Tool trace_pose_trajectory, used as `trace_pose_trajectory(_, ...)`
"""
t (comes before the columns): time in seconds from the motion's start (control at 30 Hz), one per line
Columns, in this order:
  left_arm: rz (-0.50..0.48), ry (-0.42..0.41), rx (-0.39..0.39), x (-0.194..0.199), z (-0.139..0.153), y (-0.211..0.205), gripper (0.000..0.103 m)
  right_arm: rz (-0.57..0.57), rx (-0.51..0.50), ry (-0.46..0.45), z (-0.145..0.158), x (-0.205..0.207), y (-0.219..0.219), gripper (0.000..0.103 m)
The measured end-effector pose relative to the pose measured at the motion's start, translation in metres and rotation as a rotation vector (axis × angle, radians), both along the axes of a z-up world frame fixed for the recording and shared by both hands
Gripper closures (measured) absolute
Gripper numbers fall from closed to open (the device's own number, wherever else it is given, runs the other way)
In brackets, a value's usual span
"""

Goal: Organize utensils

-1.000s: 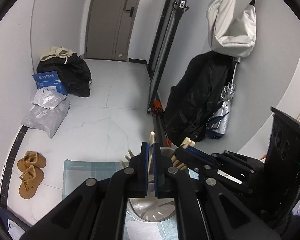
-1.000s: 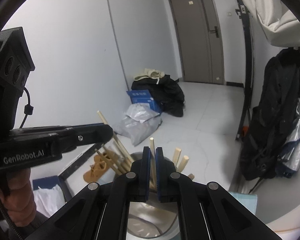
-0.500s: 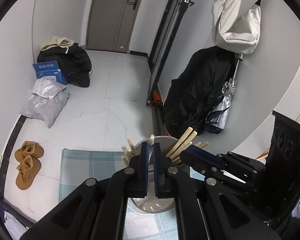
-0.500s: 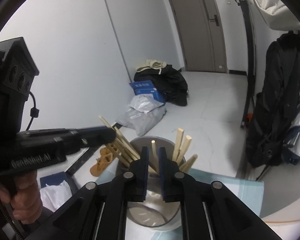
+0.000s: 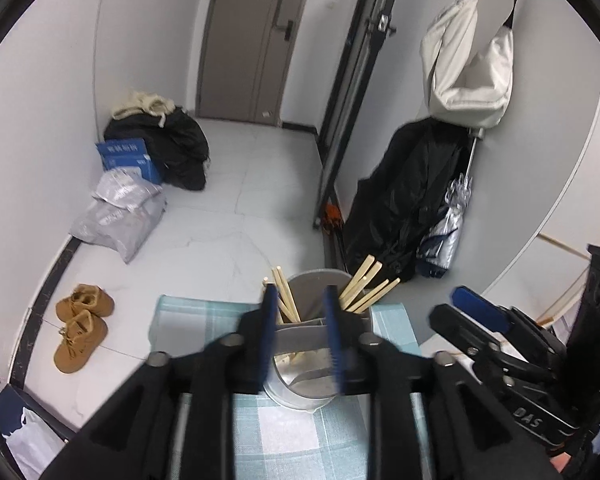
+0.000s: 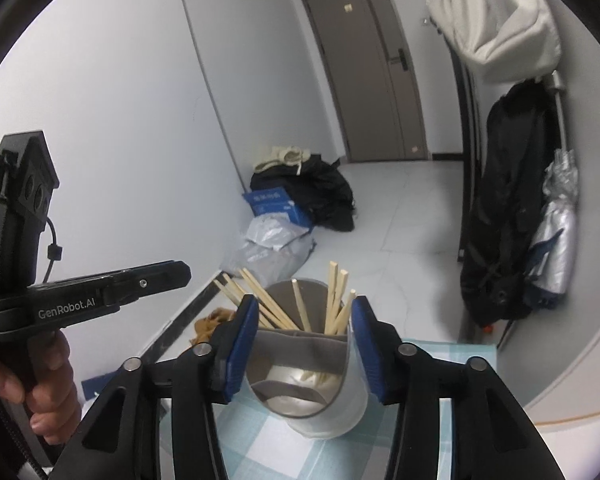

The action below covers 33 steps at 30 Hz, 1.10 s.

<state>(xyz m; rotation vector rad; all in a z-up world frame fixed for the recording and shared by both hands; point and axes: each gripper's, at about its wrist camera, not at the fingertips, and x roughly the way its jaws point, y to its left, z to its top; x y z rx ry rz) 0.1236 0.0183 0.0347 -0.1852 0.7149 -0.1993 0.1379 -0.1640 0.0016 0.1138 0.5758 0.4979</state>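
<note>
A grey metal utensil holder [image 5: 300, 388] [image 6: 324, 408] with inner dividers stands on a blue-checked cloth [image 5: 260, 432] [image 6: 260, 432]. Several wooden chopsticks [image 5: 364, 284] [image 6: 336, 300] lean in its compartments. My left gripper [image 5: 300, 328] hovers just above and in front of the holder, its jaws opening with no chopstick between the blue pads. My right gripper [image 6: 304, 344] is also opening, wide, with the holder seen between its fingers but untouched. The right gripper [image 5: 480, 312] shows at the right of the left wrist view, and the left gripper [image 6: 180, 270] at the left of the right wrist view.
A person's hand [image 6: 48, 376] holds the left tool. Beyond the table edge lie the floor, brown shoes [image 5: 80, 324], grey parcels [image 5: 120, 216], a blue box [image 5: 126, 158], black clothing [image 5: 172, 144] and a black bag [image 5: 412, 200] beside an umbrella.
Both grippers were shut on a chopstick over the holder; both have let go, opened and drawn back and up. The chopsticks now stand in the holder.
</note>
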Motion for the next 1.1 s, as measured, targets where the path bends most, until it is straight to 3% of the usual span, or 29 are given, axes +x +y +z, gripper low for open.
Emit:
trace_pose_trajectory(0.1, 0.025, -0.049, -0.006, -0.014, 0.011, 0.002, 0.047, -0.029, 0.009, -0.056, 0.015, -0.021, -0.005, 0.046)
trace_pose_trajectory(0.23, 0.051, -0.123, -0.007, -0.038, 0.024, 0.004, 0.038, -0.068, 0.038, -0.104, 0.028, -0.047, -0.014, 0.041)
trace_pose_trajectory(0.33, 0.088, -0.188, 0.0, -0.058, 0.031, 0.005, 0.025, -0.092, 0.062, -0.125, 0.034, -0.063, -0.019, 0.039)
trace_pose_trajectory(0.5, 0.145, -0.29, 0.031, -0.083, 0.032, 0.008, 0.005, -0.147, 0.064, -0.193, 0.034, -0.094, -0.025, 0.024)
trace_pose_trajectory(0.67, 0.175, -0.333, 0.05, -0.099, 0.019, 0.011, 0.003, -0.204, 0.058, -0.272, 0.029, -0.121, -0.03, 0.003)
trace_pose_trajectory(0.73, 0.186, -0.333, 0.053, -0.103, 0.007, 0.011, 0.003, -0.223, 0.051, -0.309, 0.025, -0.132, -0.031, 0.0)
trace_pose_trajectory(0.97, 0.244, -0.366, 0.075, -0.121, -0.023, 0.016, 0.003, -0.227, 0.081, -0.327, -0.004, -0.153, -0.039, 0.0)
trace_pose_trajectory(1.1, 0.256, -0.351, 0.067, -0.123, -0.039, 0.02, 0.003, -0.251, 0.048, -0.329, -0.018, -0.163, -0.038, 0.0)
